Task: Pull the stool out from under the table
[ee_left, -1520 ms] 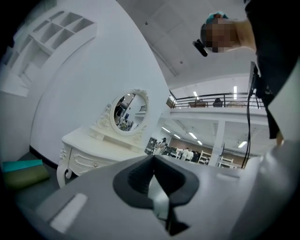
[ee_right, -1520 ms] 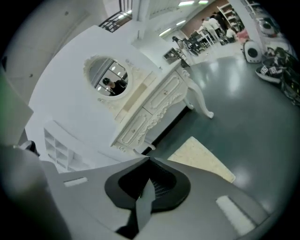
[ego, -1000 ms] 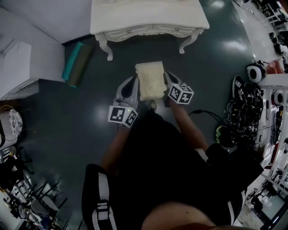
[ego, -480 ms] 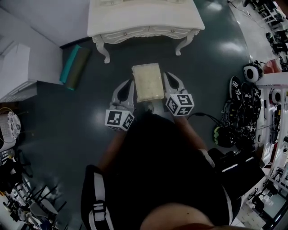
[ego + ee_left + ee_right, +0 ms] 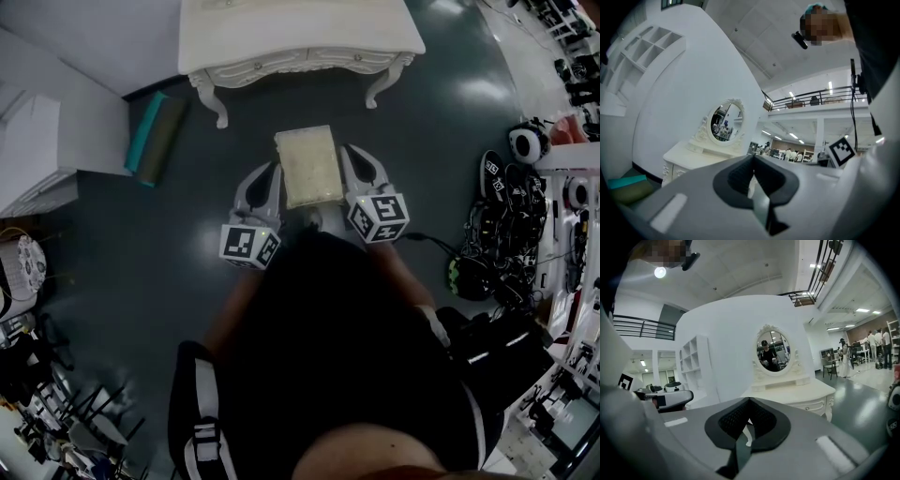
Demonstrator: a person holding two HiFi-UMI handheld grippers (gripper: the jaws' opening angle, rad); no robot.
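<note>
Left gripper (image 5: 273, 173): jaws are seen pressed together, nothing held | right gripper (image 5: 351, 157): jaws likewise closed, empty | stool (image 5: 307, 167): found between both grippers, just beside each; contact cannot be determined | dressing table (image 5: 298, 39): located ahead of both jaw tips; stool is seen standing clear of it.

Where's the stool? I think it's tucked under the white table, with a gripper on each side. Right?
No. The head view shows the stool clear of the white table, not under it, with the left gripper and right gripper at its sides.
</note>
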